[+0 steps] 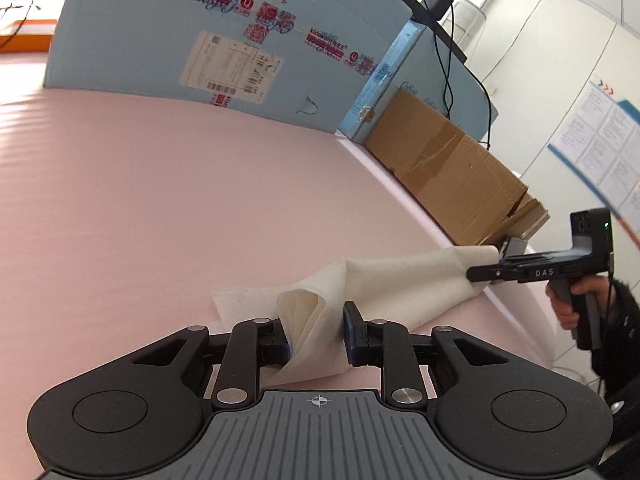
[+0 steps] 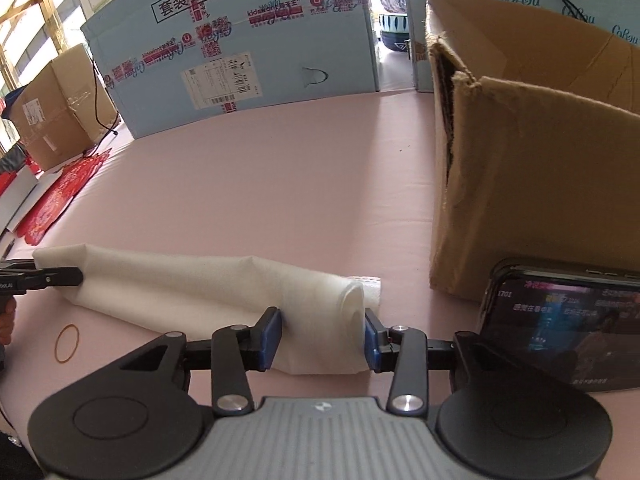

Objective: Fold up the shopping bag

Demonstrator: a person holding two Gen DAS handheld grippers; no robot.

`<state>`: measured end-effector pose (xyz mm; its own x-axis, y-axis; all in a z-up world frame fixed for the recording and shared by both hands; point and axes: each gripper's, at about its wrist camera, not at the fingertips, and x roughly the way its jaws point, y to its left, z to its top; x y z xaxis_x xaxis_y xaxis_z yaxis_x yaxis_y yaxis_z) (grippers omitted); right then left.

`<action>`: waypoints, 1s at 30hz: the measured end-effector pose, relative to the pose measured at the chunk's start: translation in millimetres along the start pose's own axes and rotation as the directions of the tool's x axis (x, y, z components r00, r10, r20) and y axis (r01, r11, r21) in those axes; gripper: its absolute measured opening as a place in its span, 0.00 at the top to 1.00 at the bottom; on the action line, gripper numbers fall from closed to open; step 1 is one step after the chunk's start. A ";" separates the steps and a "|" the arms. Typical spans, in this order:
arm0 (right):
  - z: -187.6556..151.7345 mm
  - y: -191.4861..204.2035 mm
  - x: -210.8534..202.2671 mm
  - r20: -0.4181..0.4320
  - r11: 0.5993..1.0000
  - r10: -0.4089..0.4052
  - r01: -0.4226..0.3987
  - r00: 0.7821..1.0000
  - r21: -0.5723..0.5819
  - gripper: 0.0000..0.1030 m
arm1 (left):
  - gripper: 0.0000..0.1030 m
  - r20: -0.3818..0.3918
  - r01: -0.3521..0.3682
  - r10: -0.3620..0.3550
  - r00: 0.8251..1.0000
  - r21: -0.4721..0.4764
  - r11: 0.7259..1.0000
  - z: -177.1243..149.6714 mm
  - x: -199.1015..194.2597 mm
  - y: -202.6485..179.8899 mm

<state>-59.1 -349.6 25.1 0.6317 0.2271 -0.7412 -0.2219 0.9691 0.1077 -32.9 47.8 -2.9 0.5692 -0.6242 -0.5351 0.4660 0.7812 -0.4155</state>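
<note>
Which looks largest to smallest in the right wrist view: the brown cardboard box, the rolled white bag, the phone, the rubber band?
1. brown cardboard box
2. rolled white bag
3. phone, though its nearness to the camera and cropped edge make this unsure
4. rubber band

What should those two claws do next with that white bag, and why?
Probably close both claws. The white bag lies rolled on the pink table, and each end sits between an open pair of pads: the left claw and the right claw straddle it without clearly pinching. A firm hold would stop the roll from loosening before the next fold.
</note>
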 end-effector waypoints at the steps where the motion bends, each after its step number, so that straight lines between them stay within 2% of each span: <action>1: -2.1 4.9 0.2 0.014 0.998 -0.048 0.049 0.999 -0.036 0.57 | 0.76 0.004 -0.029 0.029 1.000 0.027 0.999 -1.1 -0.6 -5.0; 3: -6.4 14.7 0.5 0.047 0.983 -0.143 0.147 0.989 -0.107 0.58 | 0.75 0.013 -0.088 0.087 0.996 0.084 0.993 -3.2 -0.9 -15.3; 5: -10.8 24.8 0.9 0.086 0.955 -0.229 0.241 0.970 -0.174 0.58 | 0.66 0.026 -0.157 0.155 0.988 0.146 0.977 -5.5 -0.5 -25.6; 6: -13.8 31.9 1.6 0.106 0.938 -0.257 0.274 0.961 -0.214 0.58 | 0.50 0.036 -0.219 0.216 0.976 0.175 0.960 -7.0 -0.4 -30.2; 7: -18.0 40.4 3.5 0.132 0.914 -0.288 0.313 0.948 -0.259 0.58 | 0.28 0.049 -0.292 0.288 0.956 0.202 0.935 -8.8 -0.3 -34.5; 8: -22.1 48.1 5.3 0.157 0.888 -0.315 0.349 0.936 -0.298 0.58 | 0.22 0.057 -0.350 0.346 0.937 0.217 0.911 -10.7 -0.3 -36.5; 9: -25.6 52.8 6.8 0.178 0.869 -0.332 0.374 0.926 -0.324 0.58 | 0.18 0.068 -0.404 0.399 0.914 0.225 0.887 -12.8 -2.4 -36.0; 11: -30.9 61.6 9.6 0.214 0.834 -0.355 0.412 0.910 -0.367 0.58 | 0.18 0.091 -0.461 0.453 0.887 0.217 0.860 -13.2 -9.5 -36.0; 12: -32.8 65.0 10.5 0.225 0.824 -0.361 0.422 0.905 -0.378 0.60 | 0.18 0.121 -0.503 0.488 0.864 0.221 0.836 -13.0 -14.9 -39.3; 13: -34.3 67.7 11.1 0.231 0.820 -0.360 0.425 0.904 -0.383 0.65 | 0.18 0.172 -0.556 0.529 0.831 0.230 0.799 -12.3 -21.6 -46.7; 15: -36.1 71.0 11.4 0.241 0.816 -0.359 0.428 0.902 -0.387 0.66 | 0.14 0.274 -0.617 0.558 0.783 0.233 0.752 -11.9 -31.1 -61.8; 16: -36.9 71.8 9.3 0.245 0.812 -0.361 0.433 0.900 -0.391 0.66 | 0.10 0.343 -0.628 0.542 0.767 0.227 0.744 -11.1 -36.4 -72.2; 17: -38.3 73.5 9.4 0.254 0.806 -0.364 0.439 0.896 -0.397 0.66 | 0.09 0.390 -0.624 0.519 0.761 0.218 0.751 -10.5 -39.6 -79.9; 18: -37.6 74.7 8.5 0.256 0.806 -0.364 0.440 0.896 -0.395 0.66 | 0.09 0.419 -0.600 0.484 0.768 0.206 0.773 -10.0 -40.2 -87.5; 20: -37.4 75.3 7.0 0.262 0.812 -0.361 0.440 0.895 -0.383 0.66 | 0.09 0.409 -0.484 0.371 0.834 0.216 0.848 -7.7 -29.9 -102.3; 21: -36.8 75.0 7.0 0.264 0.816 -0.359 0.439 0.895 -0.377 0.66 | 0.09 0.369 -0.405 0.306 0.878 0.230 0.885 -6.1 -15.9 -111.4; 22: -36.3 74.7 7.0 0.266 0.819 -0.358 0.438 0.895 -0.370 0.66 | 0.09 0.317 -0.342 0.259 0.912 0.244 0.907 -5.0 -0.4 -119.3; 24: -36.4 74.8 7.3 0.273 0.826 -0.360 0.441 0.892 -0.352 0.66 | 0.09 0.212 -0.247 0.196 0.957 0.247 0.937 -2.9 25.2 -124.3; 25: -35.6 75.2 9.0 0.276 0.829 -0.362 0.443 0.890 -0.342 0.66 | 0.10 0.158 -0.199 0.163 0.974 0.244 0.949 -1.8 37.6 -126.0; 26: -36.8 75.7 9.1 0.283 0.836 -0.364 0.445 0.887 -0.321 0.66 | 0.10 0.113 -0.171 0.148 0.982 0.221 0.960 -0.9 47.4 -124.1; 28: -38.7 74.7 9.6 0.296 0.846 -0.363 0.446 0.883 -0.294 0.66 | 0.10 0.040 -0.145 0.140 0.989 0.160 0.976 -0.3 62.5 -116.1; 30: -39.6 69.3 6.8 0.305 0.867 -0.347 0.427 0.887 -0.257 0.65 | 0.10 0.022 -0.143 0.141 0.990 0.121 0.982 -1.8 67.9 -110.5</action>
<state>-99.6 -284.7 1.3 0.8638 -0.1054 -0.4927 -0.1135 0.9121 -0.3940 -47.0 -80.9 5.4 0.6443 -0.5075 -0.5720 0.4582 0.8551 -0.2426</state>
